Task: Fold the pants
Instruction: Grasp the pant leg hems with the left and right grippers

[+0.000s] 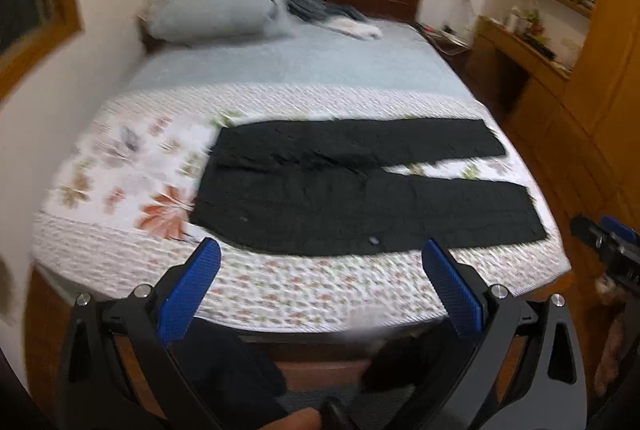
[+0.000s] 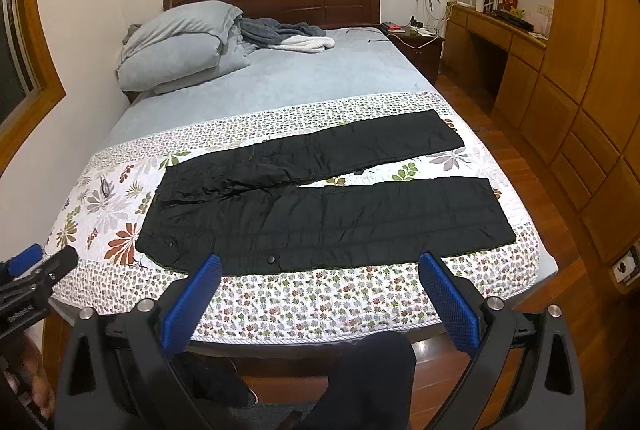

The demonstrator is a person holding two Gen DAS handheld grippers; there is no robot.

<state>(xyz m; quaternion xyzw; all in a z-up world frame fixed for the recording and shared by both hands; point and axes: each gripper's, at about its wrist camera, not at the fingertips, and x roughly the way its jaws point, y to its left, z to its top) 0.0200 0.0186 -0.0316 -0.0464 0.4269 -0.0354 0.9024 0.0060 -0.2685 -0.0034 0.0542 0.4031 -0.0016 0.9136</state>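
Note:
Black pants (image 1: 344, 189) (image 2: 320, 209) lie flat across the flowered quilt (image 1: 132, 169) (image 2: 320, 298) at the foot of the bed, waist to the left and both legs spread apart to the right. My left gripper (image 1: 320, 250) is open, held above the bed's near edge just short of the pants' lower hem side. My right gripper (image 2: 320, 264) is open too, hovering in front of the near leg with nothing between its blue pads (image 2: 448, 298). Each gripper shows at the other view's edge (image 1: 608, 246) (image 2: 36, 270).
A grey-blue folded duvet (image 2: 180, 41) and a crumpled blanket (image 2: 288, 33) lie at the headboard end. Wooden cabinets and a desk (image 2: 540, 77) line the right wall past a strip of wood floor. The person's dark-clad legs (image 2: 360, 382) stand at the bed's foot.

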